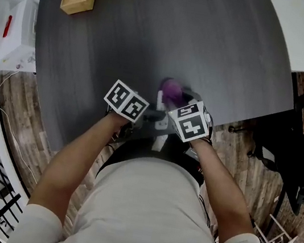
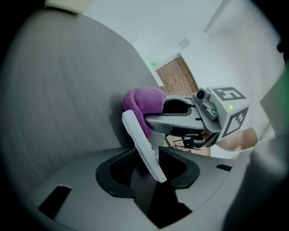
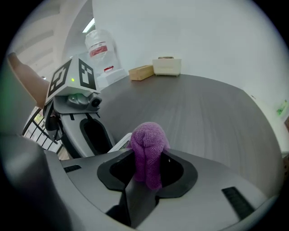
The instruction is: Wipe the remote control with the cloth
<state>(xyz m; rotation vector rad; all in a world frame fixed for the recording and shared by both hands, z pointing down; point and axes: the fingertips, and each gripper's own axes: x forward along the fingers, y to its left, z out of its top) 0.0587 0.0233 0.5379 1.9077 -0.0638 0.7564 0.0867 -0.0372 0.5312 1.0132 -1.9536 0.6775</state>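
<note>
- Left gripper view: the remote (image 2: pixel 143 146) stands between the fingers of the left gripper (image 2: pixel 149 171), with its near end lodged in the gap and the rest raised clear of the worktop (image 2: pixel 63 90). The fingers are set part-way apart. As nothing else carries the remote, a grip on it is judged. Its long axis runs from the fingers up and away, leaning left. Its far end is touched from the right by the cloth (image 2: pixel 143 103), which is carried by the right gripper (image 2: pixel 162 115).
- Right gripper view: the cloth is clamped as a bunched wad between the right fingers and projects beyond their tips. A white edge of the remote is shown just left of the wad and against it. The left gripper lies farther left.
- Head view: both grippers are brought together over the near edge of the worktop, with the cloth at their meeting point. The wad is already placed at the far end of the remote, so the stroke is best run down the long axis, towards the left fingers.
</note>
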